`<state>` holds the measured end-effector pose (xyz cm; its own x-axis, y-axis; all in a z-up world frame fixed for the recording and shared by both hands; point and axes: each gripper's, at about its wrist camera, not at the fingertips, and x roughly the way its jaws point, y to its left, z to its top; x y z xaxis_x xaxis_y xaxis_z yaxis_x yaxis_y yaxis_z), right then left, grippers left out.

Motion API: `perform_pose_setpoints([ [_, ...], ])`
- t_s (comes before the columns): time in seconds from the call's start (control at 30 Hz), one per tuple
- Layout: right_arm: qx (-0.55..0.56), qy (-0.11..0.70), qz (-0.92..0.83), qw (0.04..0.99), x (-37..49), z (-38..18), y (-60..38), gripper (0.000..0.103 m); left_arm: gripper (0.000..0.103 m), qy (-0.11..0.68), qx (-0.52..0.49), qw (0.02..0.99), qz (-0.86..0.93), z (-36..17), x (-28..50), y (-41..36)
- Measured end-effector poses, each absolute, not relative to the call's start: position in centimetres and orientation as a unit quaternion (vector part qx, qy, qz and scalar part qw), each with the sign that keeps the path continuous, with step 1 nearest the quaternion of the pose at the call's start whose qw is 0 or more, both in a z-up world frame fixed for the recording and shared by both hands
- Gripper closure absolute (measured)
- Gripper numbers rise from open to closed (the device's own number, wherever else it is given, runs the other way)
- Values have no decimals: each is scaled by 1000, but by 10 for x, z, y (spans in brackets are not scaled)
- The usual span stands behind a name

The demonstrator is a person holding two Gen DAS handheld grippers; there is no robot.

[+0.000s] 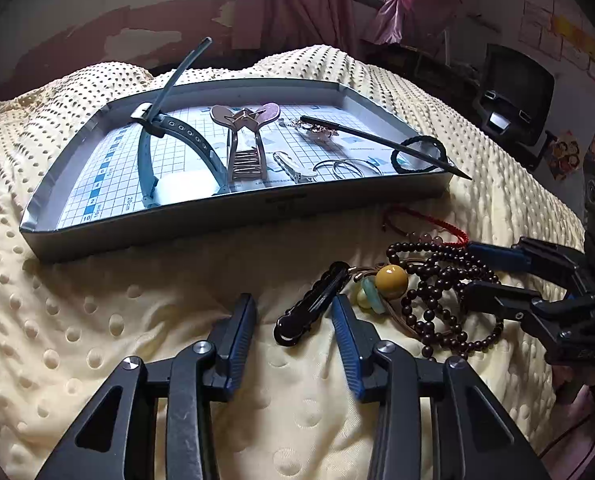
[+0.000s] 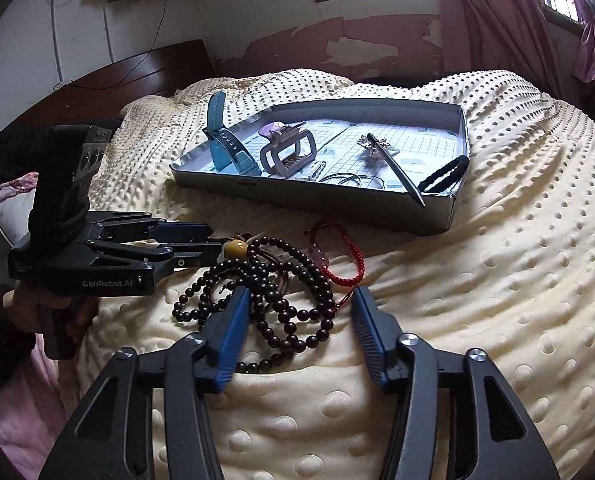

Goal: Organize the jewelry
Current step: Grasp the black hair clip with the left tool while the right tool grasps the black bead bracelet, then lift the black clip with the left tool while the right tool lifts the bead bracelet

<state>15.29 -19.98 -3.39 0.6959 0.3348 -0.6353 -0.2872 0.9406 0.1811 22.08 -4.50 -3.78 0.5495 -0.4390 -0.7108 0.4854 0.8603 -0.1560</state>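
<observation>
In the left wrist view, the left gripper [image 1: 295, 312] is spread wide on the bumpy yellow blanket [image 1: 97, 320], with a black hair clip [image 1: 311, 306] lying between its fingers, while the gray tray [image 1: 233, 208] sits at 12 o'clock. The dark bead necklace [image 1: 437, 296] lies at 3 o'clock.

In the right wrist view, the right gripper [image 2: 301, 320] is spread wide around the dark bead necklace [image 2: 273, 300], the red string bracelet [image 2: 343, 256] lies at 12 o'clock, and the left gripper [image 2: 213, 244] reaches in from 9 o'clock.

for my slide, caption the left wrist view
Open left gripper by a black hair clip, tray beyond.
</observation>
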Motion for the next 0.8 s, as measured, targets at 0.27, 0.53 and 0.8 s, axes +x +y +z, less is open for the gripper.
perform_pose_setpoints([
  [0.27, 34, 341, 167, 925, 140, -34, -195, 82, 86, 395, 13, 874, -283, -39, 217, -44],
  [0.53, 54, 332, 164, 927, 129, -33, -203, 89, 87, 382, 12, 880, -281, -36, 202, -48],
  [0.8, 36, 307, 166, 937, 105, -24, -207, 93, 87, 375, -36, 893, -248, -37, 170, -39],
])
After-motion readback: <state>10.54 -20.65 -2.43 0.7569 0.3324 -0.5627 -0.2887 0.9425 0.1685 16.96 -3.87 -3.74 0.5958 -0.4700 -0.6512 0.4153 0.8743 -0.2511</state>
